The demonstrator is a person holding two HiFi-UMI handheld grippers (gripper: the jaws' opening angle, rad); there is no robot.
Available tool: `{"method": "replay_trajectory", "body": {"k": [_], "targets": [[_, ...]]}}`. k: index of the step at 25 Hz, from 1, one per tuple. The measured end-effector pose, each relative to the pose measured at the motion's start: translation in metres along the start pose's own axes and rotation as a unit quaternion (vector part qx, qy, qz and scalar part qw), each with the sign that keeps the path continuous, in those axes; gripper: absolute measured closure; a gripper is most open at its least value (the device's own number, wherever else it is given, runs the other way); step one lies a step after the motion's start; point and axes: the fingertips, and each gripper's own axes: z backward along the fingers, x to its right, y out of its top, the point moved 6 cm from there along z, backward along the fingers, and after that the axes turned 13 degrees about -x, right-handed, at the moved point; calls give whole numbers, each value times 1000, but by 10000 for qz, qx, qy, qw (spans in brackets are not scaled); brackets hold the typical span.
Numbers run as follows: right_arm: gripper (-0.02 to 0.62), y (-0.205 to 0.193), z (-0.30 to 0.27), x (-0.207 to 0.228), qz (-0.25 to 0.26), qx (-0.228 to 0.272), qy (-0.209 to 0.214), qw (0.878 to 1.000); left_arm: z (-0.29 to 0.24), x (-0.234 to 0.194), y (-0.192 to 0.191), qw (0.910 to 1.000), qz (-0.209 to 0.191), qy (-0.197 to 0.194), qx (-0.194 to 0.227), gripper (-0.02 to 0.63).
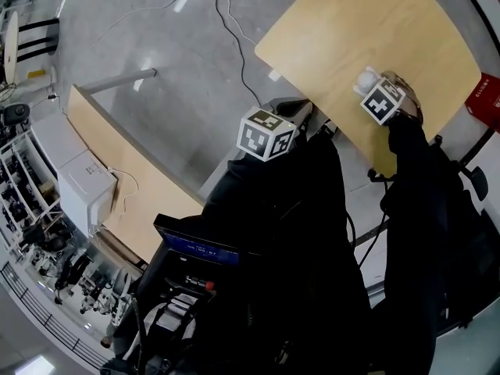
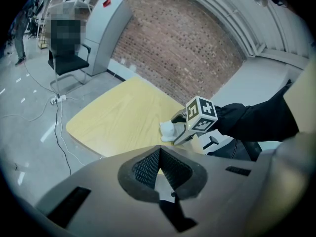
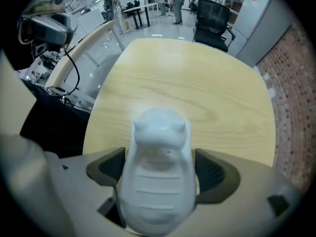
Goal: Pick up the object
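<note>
A white animal-shaped figurine [image 3: 158, 172] stands upright on the light wooden table [image 3: 197, 83], near its edge. My right gripper [image 3: 160, 169] is open, its dark pads [image 3: 111, 167] standing wide on either side of the figurine's body without pressing on it. In the head view the figurine [image 1: 366, 78] shows just beyond the right gripper's marker cube [image 1: 383, 100]. My left gripper [image 2: 158, 154] is shut and empty, held off the table [image 2: 118, 122] and looking at the figurine [image 2: 168, 130] and the right gripper [image 2: 180, 130].
A black cable [image 1: 234, 37] runs across the grey floor beside the table [image 1: 351, 30]. A second wooden bench [image 1: 117, 162] with a white box [image 1: 86, 190] lies to the left. A black chair [image 3: 212, 16] and a white cabinet [image 2: 106, 28] stand beyond the table.
</note>
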Motion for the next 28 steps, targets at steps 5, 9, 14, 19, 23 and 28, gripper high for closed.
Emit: {"method": "replay_trajectory", "body": {"k": [5, 9, 14, 19, 23, 28], "targets": [[169, 2, -3, 1, 7, -215, 83, 9997, 0, 1, 1, 10000, -17, -2, -2, 606], [169, 3, -4, 0, 39, -294, 110, 9995, 1, 4, -1, 10000, -44, -23, -7, 606], [166, -2, 2, -3, -75, -81, 58, 9999, 6, 6, -2, 10000, -79, -26, 15, 606], [166, -13, 17, 0, -541, 444, 68, 9975, 11, 4, -1, 10000, -72, 12, 49, 606], [166, -27, 35, 8, -1196, 1054, 78, 9872, 12, 9, 1, 9999, -126, 3, 60, 606], [166, -45, 64, 18, -2231, 1925, 165, 9555, 14, 15, 6, 9997, -215, -12, 75, 606]]}}
